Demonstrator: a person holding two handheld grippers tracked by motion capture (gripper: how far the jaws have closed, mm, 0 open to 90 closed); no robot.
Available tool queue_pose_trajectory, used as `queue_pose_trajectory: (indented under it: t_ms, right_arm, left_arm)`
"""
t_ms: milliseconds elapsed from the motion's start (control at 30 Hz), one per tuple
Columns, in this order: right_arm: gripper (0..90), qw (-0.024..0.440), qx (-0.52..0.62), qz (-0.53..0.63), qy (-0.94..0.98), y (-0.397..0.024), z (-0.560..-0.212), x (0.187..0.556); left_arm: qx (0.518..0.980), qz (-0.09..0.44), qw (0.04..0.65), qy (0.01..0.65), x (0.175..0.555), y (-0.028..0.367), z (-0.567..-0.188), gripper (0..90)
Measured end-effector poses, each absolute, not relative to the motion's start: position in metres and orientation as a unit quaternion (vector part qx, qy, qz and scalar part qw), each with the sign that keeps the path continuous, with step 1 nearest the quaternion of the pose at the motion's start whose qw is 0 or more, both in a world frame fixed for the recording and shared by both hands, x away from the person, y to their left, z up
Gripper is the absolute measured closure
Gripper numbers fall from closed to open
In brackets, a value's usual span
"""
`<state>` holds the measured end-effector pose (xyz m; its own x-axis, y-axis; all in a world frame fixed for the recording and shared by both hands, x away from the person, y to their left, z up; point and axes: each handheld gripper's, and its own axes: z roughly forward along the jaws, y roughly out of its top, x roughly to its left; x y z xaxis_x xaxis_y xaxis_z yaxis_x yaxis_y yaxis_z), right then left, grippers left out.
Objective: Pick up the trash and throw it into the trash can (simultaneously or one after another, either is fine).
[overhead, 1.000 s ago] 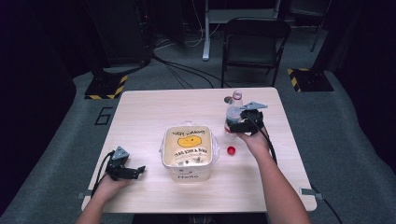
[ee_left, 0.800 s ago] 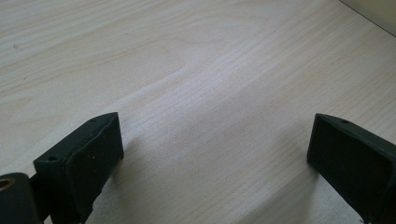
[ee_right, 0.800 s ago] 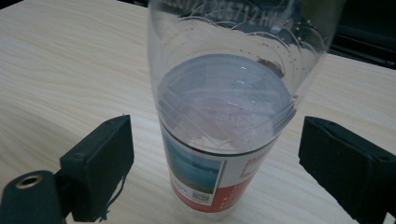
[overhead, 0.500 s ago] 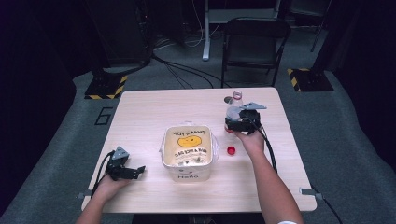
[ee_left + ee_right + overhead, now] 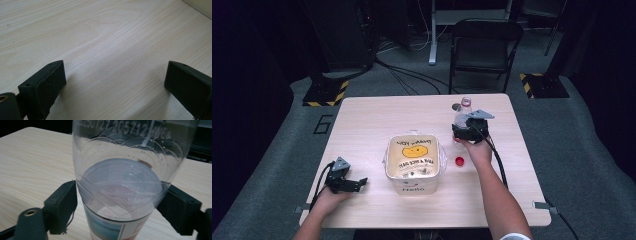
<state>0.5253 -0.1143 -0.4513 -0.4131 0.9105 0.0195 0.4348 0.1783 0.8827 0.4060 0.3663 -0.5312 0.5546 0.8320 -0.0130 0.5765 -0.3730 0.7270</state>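
The right gripper (image 5: 120,202) had its two black jaws set on either side of a clear plastic bottle (image 5: 122,185); they had just been closing in on it, and in the right gripper view both pads met the bottle's wall just above its printed label, so the bottle was clamped between them. The bottle stood upright on the wooden table (image 5: 377,117), uncapped, with a little liquid in its lower part.

In the high view the right gripper (image 5: 466,131) sat at the bottle (image 5: 463,111), which stood beyond and to the right of a white tub (image 5: 414,162) with a yellow smiling face on its lid. A small red cap (image 5: 459,160) lay on the table just to the right of the tub, near the person's right hand (image 5: 477,150) and apart from the bottle.

The left gripper (image 5: 115,82) had its jaws spread wide with nothing between them, bare wood grain showing in the gap. In the high view the left gripper (image 5: 357,183) lay low over the table, to the left of the tub and near the table's front edge, pointing toward the tub but well clear of it, held in the person's left hand (image 5: 329,197).
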Motion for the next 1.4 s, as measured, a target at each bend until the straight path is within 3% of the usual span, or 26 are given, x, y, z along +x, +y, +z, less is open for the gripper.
queue_pose_trajectory:
  t_ms: [100, 1400]
  right_arm:
    - [26.9, 0.267, 0.467, 0.435, 0.722, -0.115, -0.452, 0.525]
    - [27.4, 0.268, 0.419, 0.470, 0.729, -0.125, -0.404, 0.491]
  left_arm:
    - [0.808, 0.181, 0.352, 0.436, 0.406, 0.366, -0.531, 3.5]
    - [0.809, 0.180, 0.352, 0.435, 0.406, 0.366, -0.531, 3.4]
